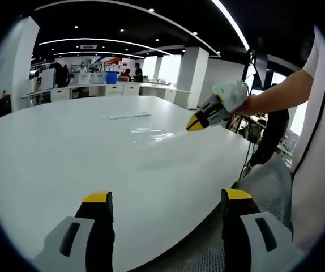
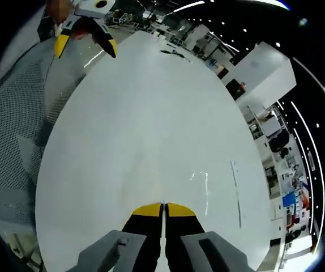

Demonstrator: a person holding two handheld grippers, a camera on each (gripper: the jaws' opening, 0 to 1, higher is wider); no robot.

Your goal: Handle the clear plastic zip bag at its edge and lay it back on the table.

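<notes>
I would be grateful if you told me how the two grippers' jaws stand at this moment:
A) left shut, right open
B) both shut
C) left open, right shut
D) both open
C: the left gripper has its yellow-tipped jaws wide apart over the white table, while the right gripper has its tips pressed together.

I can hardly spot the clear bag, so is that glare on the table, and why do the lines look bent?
Left gripper view: ceiling lights glint off the clear zip bag on the glossy white table; the fisheye lens bows the table edge. Right gripper view: the bag shows only as faint highlights, and the table bulges.
</notes>
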